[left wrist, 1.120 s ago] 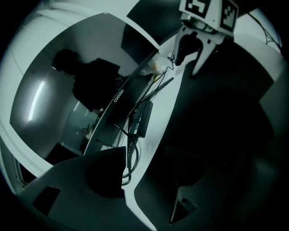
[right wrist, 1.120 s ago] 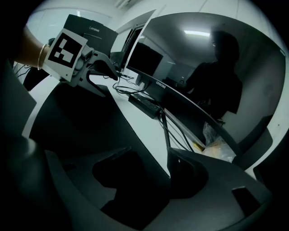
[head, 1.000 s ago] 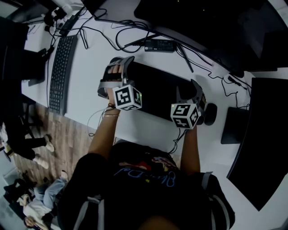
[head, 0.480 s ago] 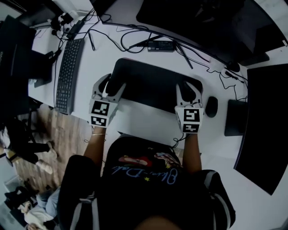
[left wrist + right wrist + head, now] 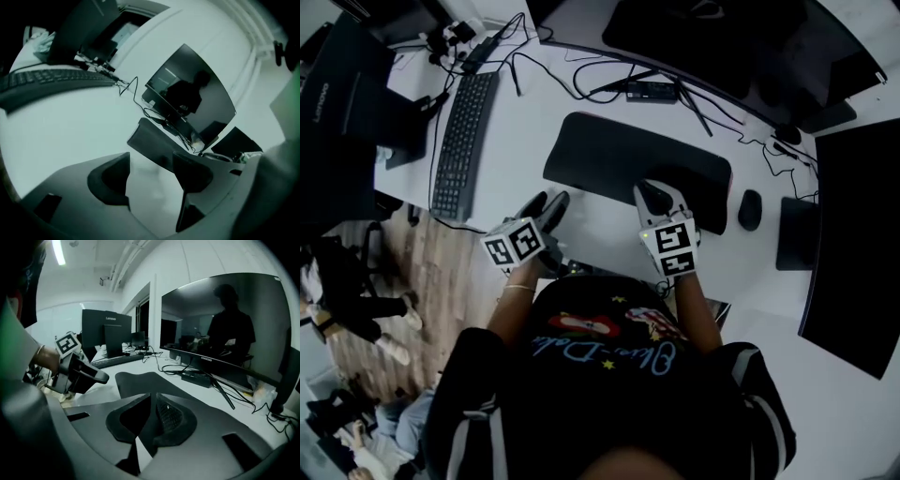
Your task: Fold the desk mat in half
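Note:
The black desk mat lies flat and unfolded on the white desk. My left gripper hovers over bare desk just short of the mat's near left corner, jaws open with only white desk between them; the mat lies ahead of it. My right gripper is over the mat's near edge, right of middle. Its jaws have just been closing and stand almost together with a thin slit. I see mat and desk through the slit and nothing gripped.
A black keyboard lies left of the mat and a mouse right of it. Monitors line the back and right. Cables and a small black box lie behind the mat. The desk edge drops to wooden floor at left.
Both grippers drew back from the mat's near corners toward the person. The left one rolled and left the mat; the right one shifted left along the near edge and its jaws narrowed.

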